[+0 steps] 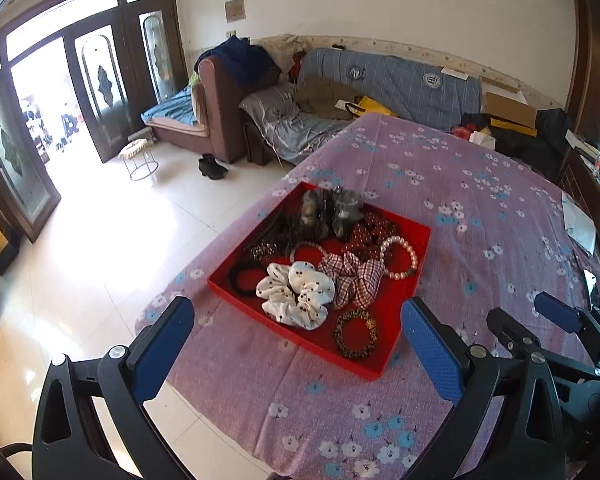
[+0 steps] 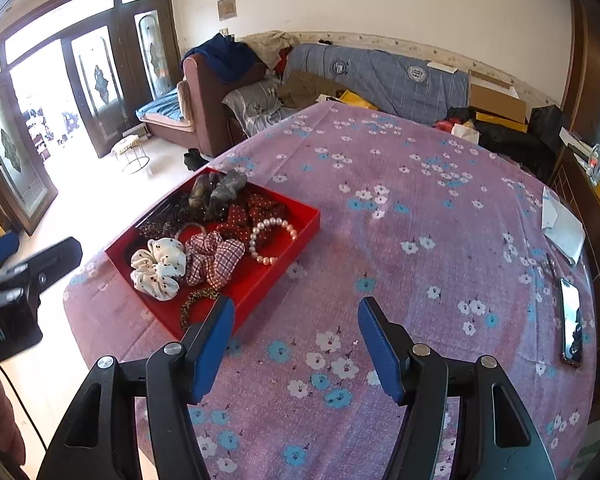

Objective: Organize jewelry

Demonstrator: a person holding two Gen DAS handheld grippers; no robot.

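Both hand-held grippers are seen with their jaws spread wide and nothing between them. Above the near edge of the table [image 1: 480, 208] the left gripper [image 1: 298, 344] is held, aimed at the red tray [image 1: 400, 328]; the right gripper [image 2: 296, 344] is held further right, over bare flowered cloth [image 2: 420, 208], with the tray's near corner just beside its left finger.

All the jewelry and hair pieces in view are gathered in the tray, which is set near the table's left edge. A white scrunchie [image 1: 298, 296] and a plaid scrunchie [image 1: 354, 280] are found in the tray's near half, touching each other; a leopard-print band [image 1: 356, 334] is laid at the near corner, a pearl bracelet [image 1: 400, 258] toward the right side, a red dotted scrunchie [image 1: 370, 232] behind it, and dark hair pieces [image 1: 324, 212] are heaped at the far corner. A phone [image 2: 571, 320] is placed near the table's right edge.

Such a scene would be matched equally by a tray waiting to be sorted and by one into which everything has been collected, so no move can be named with confidence.

Several risks are judged likely. Because the pieces overlap, a neighbour could be dragged out with whatever is gripped. The pearls could slip from flat pads. The light tray could be pushed toward the left edge, or the loose cloth bunched, by a low approach.
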